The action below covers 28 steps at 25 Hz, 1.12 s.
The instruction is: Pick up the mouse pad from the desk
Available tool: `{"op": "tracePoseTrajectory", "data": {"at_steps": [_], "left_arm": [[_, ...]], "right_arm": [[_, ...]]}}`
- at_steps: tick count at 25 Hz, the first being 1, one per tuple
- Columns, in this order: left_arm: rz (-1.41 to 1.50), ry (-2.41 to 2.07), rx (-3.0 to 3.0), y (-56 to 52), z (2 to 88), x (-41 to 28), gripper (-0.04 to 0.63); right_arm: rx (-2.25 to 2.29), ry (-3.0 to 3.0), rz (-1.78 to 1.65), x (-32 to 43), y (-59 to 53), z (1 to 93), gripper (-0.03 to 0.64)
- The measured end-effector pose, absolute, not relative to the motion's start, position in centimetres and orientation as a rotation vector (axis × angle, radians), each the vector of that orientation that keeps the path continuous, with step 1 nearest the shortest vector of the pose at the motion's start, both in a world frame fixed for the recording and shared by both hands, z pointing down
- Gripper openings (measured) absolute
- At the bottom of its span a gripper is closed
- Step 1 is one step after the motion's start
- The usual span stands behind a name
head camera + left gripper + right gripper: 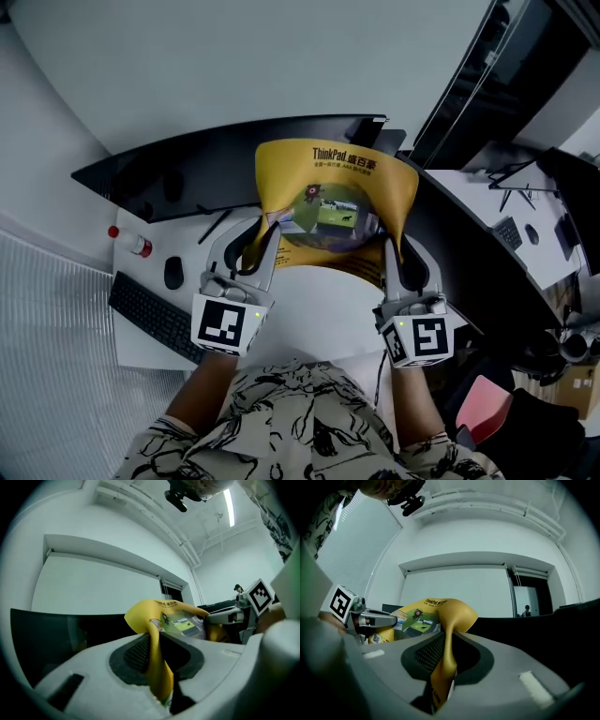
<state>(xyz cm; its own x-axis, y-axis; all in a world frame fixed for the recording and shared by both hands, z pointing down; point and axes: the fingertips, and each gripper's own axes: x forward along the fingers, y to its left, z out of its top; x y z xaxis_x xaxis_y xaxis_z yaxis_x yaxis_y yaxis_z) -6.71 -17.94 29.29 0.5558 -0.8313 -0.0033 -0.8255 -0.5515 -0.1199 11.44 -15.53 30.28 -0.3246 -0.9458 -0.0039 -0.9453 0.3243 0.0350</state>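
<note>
A yellow mouse pad [336, 204] with printed pictures hangs in the air above the white desk [319, 291], sagging between my two grippers. My left gripper [265, 228] is shut on its left edge, and the pad [157, 653] folds between the ribbed pads there. My right gripper [387, 246] is shut on the right edge, where the pad [446, 660] is pinched the same way. Both grippers point level. From the left gripper view I see the right gripper [220, 617] across the pad; the right gripper view shows the left gripper [375, 618].
A black monitor [216, 164] stands behind the pad. A black keyboard [155, 317], a black mouse [173, 272] and a small bottle with a red cap [131, 242] lie at the left. A second dark desk [487, 244] with another keyboard is at the right.
</note>
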Motion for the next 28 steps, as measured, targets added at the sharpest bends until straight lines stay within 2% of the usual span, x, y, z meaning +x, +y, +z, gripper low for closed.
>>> {"op": "tracePoseTrajectory", "data": {"at_steps": [16, 28], "left_arm": [[0.112, 1.386, -2.6, -15.8, 23.5, -7.3, 0.075], [0.143, 1.399, -2.561, -15.2, 23.7, -7.4, 0.077]], "right_arm": [[1.838, -2.598, -0.249, 11.1, -13.6, 24.1, 0.063], [1.839, -2.593, -0.369, 10.9, -13.0, 23.7, 0.064]]}}
